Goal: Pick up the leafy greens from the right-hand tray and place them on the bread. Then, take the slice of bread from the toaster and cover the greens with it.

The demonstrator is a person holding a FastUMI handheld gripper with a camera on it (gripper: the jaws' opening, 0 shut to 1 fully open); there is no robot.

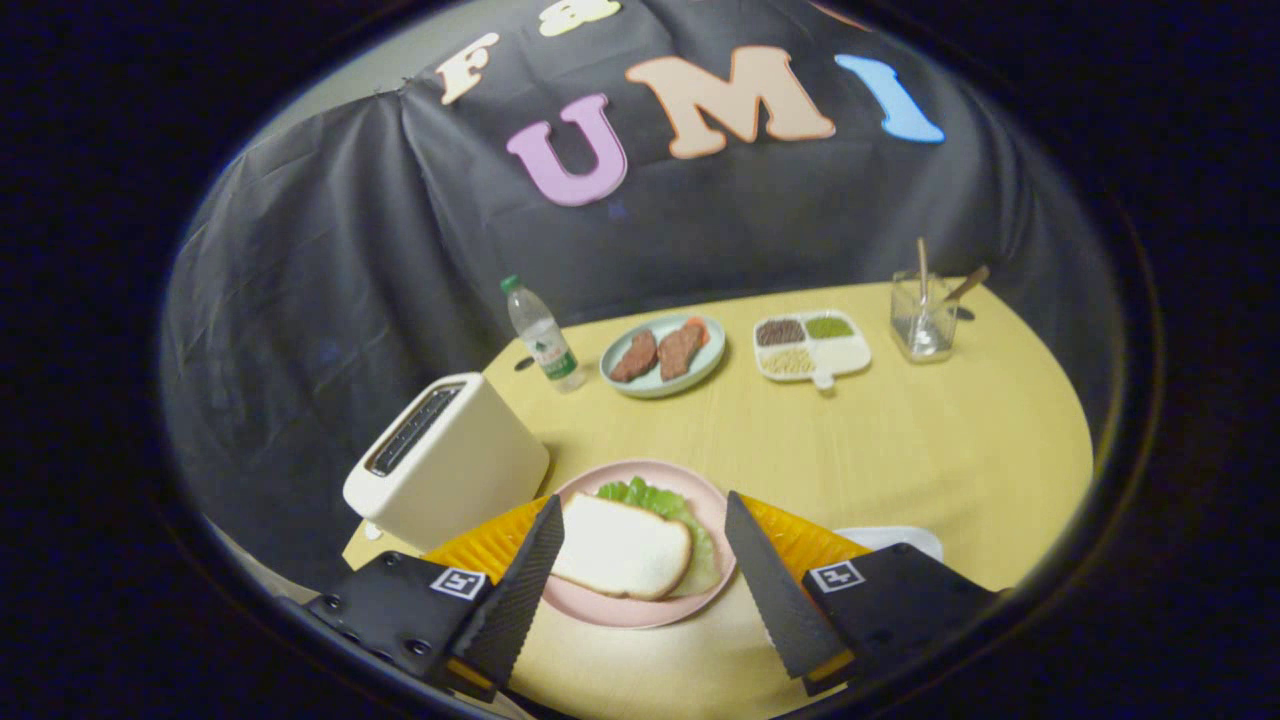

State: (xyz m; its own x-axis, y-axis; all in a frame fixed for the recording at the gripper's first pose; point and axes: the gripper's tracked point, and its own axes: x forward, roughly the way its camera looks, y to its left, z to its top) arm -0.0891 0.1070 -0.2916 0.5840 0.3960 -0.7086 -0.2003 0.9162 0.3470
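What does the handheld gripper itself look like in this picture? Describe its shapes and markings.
The gripper has two long, tapering fingers with ridged, serrated inner faces. Each is mounted on a blocky black base bearing a small square black-and-white tag, with visible screws on the left base.

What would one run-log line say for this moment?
gripper: open, holding nothing | bread slice: covering leafy greens on pink plate, between the fingers | toaster: beside the plate
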